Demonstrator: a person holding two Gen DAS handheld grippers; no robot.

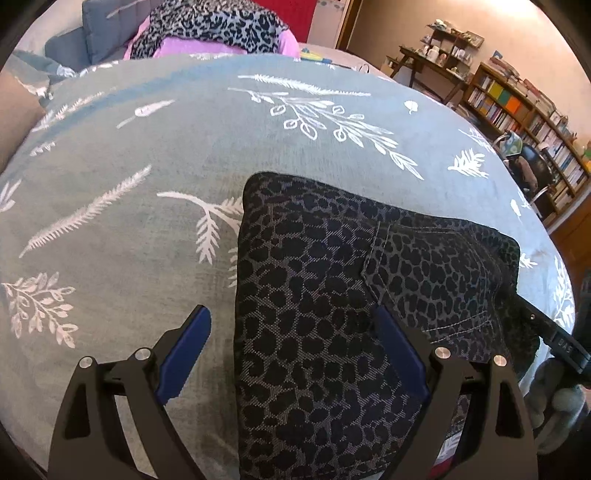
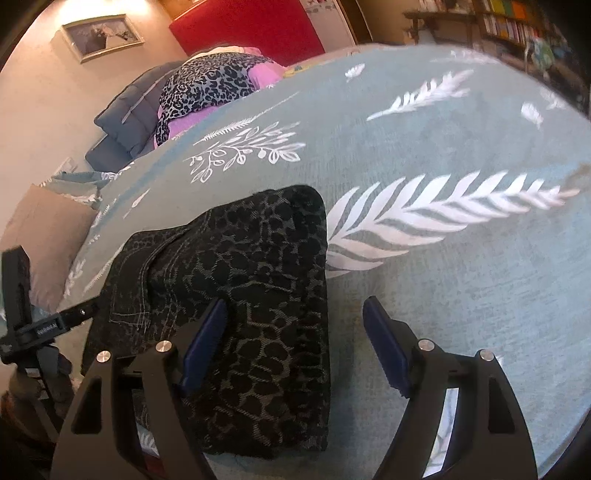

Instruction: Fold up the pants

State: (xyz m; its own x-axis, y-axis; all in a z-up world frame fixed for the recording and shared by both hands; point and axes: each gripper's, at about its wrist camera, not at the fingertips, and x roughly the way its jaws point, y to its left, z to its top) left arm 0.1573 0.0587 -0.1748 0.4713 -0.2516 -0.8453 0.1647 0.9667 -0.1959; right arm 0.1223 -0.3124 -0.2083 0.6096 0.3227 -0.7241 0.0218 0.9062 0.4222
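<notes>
Dark leopard-print pants lie folded into a compact rectangle on a teal bedspread with white leaf prints. My left gripper is open just above the cloth. Its left finger hangs over the bedspread and its right finger over the pants, so it straddles their left edge. In the right wrist view the pants show a pocket seam at the left. My right gripper is open and straddles their right edge, with nothing pinched. Part of the right device shows at the left wrist view's right border.
A heap of leopard and pink clothes lies at the far end of the bed, beside a grey cushion. A red headboard stands behind. Bookshelves and a desk line the wall to the right. The bedspread stretches right of the pants.
</notes>
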